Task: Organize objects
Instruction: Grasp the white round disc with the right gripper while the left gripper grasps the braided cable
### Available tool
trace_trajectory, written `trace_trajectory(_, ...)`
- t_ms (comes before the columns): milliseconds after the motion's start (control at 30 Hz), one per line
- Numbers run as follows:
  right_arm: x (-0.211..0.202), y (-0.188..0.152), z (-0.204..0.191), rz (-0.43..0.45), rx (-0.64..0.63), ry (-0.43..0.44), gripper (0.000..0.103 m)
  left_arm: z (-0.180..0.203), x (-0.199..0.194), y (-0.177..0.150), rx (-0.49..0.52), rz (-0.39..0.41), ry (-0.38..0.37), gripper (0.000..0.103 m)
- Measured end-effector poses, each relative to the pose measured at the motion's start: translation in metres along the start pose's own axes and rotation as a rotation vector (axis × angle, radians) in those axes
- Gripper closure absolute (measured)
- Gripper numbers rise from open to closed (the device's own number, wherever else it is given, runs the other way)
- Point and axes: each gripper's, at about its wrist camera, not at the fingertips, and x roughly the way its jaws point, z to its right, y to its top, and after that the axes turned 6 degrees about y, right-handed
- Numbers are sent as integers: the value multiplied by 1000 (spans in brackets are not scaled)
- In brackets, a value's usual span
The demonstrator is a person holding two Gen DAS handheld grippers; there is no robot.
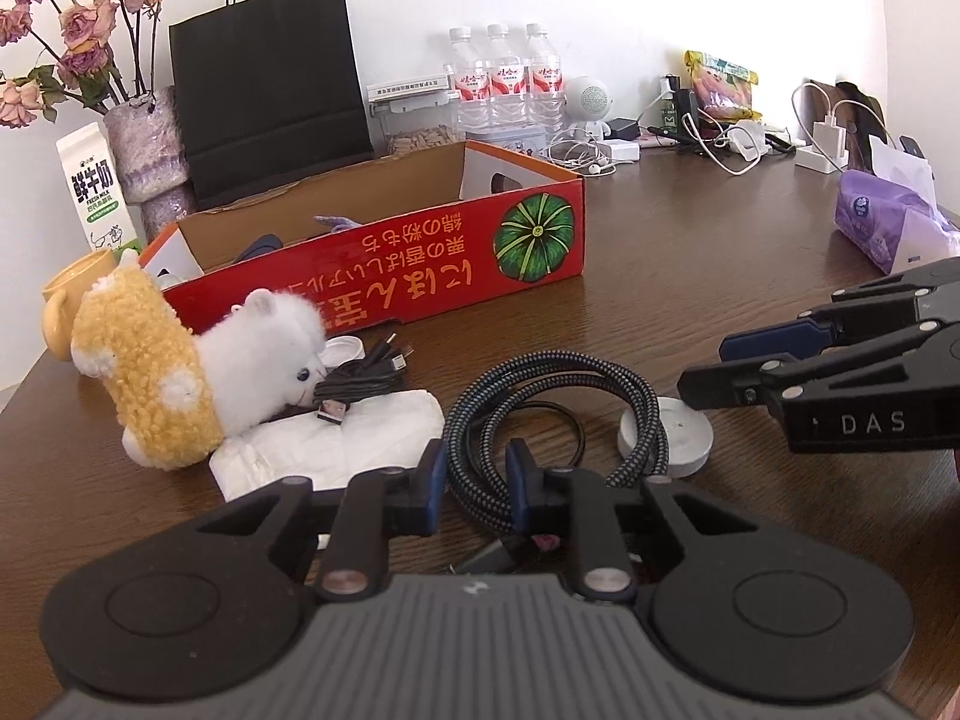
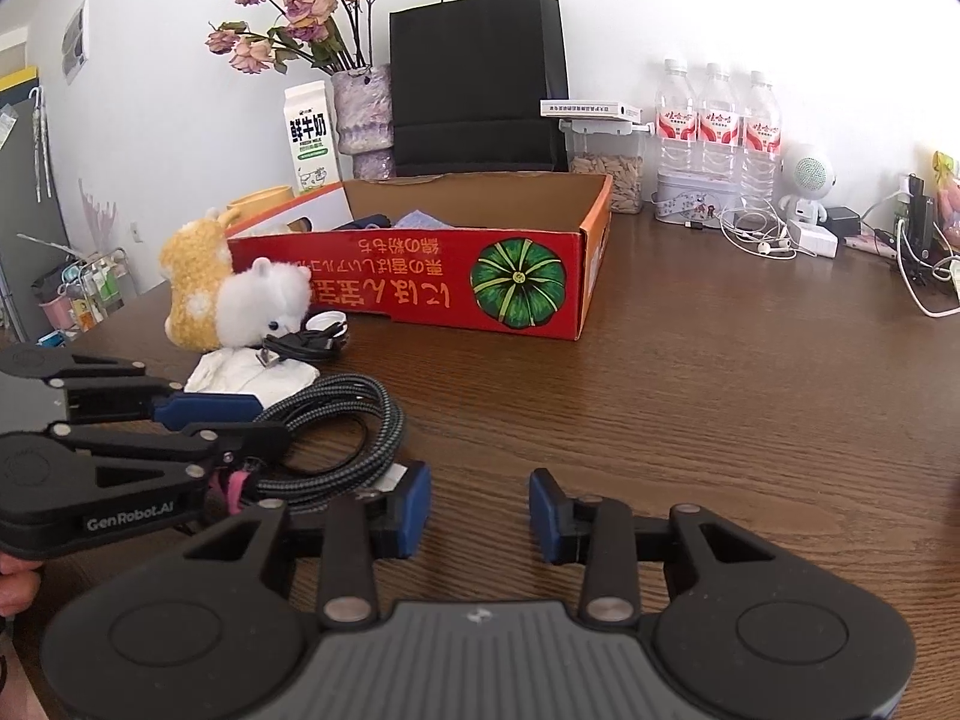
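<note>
Your left gripper (image 1: 475, 474) has its blue pads (image 1: 433, 468) drawn in on a strand of the braided cable (image 1: 558, 384), the near side of the coil passing between them; they appear to press on it, with only a narrow gap left at the strand. From the right wrist view the same gripper (image 2: 252, 420) reaches in from the left edge, its fingers lying over the coil's near-left side.

Your right gripper (image 2: 480, 510) stands partly open with nothing between its pads, and bare wooden table (image 2: 690, 396) shows in the gap. Its left pad (image 2: 414, 504) sits just beside the coil's near edge; whether it touches I cannot tell. In the left wrist view it (image 1: 702, 369) comes in from the right, its tips just above the white round puck (image 1: 672, 435).

The cable lies flat on the table as a loose oval coil, its long axis running roughly left to right across your left view, with the puck tucked against its right end. A thin black loop lies inside the coil.

Left of the coil, a white folded cloth (image 1: 324, 450) lies under a bundled black USB cable (image 1: 360, 384). A plush alpaca (image 1: 180, 372) lies on its side touching the cloth, head toward the coil.

Behind these, the red cardboard box (image 1: 384, 264) sits open, long side facing you, with dark items inside.
</note>
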Motion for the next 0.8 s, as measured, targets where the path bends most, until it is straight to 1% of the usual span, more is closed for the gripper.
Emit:
trace_trajectory(233, 1, -1, -5, 4, -19, -27, 69, -14, -7, -9, 11, 8, 21, 83)
trace_trajectory(300, 1, 0, -4, 6, -7, -30, 68, -19, -9, -10, 1, 10, 19, 81)
trace_trajectory(367, -3, -2, -3, 24, 20, -13, 67, -24, -15, -10, -17, 25, 18, 80)
trace_trajectory(400, -5, -3, -5, 32, 22, 1, 66, -26, -18, -10, -25, 34, 17, 75)
trace_trajectory(433, -7, -3, -7, 41, 18, 15, 61, -28, -22, -9, -34, 43, 15, 71)
trace_trajectory(467, -10, -4, -11, 45, 11, 24, 58, -30, -25, -9, -44, 53, 11, 61)
trace_trajectory(500, -11, -4, -14, 44, 3, 32, 49, -32, -29, -9, -53, 62, 8, 53)
trace_trajectory(533, -10, -4, -17, 37, -7, 40, 42, -34, -31, -8, -62, 66, 10, 48)
trace_trajectory(567, -9, -5, -20, 27, -19, 47, 40, -35, -34, -7, -69, 65, 16, 27)
trace_trajectory(600, -7, -5, -22, 18, -28, 49, 40, -35, -35, -7, -76, 69, 22, 12)
trace_trajectory(633, -4, -6, -25, 6, -38, 50, 40, -35, -37, -6, -81, 72, 28, 8)
trace_trajectory(667, -2, -6, -27, -5, -46, 49, 40, -35, -38, -5, -85, 70, 34, 0)
trace_trajectory(733, 5, -7, -31, -28, -61, 26, 40, -34, -38, -3, -95, 58, 46, 0)
trace_trajectory(800, 8, -7, -33, -39, -68, 15, 40, -34, -36, -1, -111, 39, 40, 0)
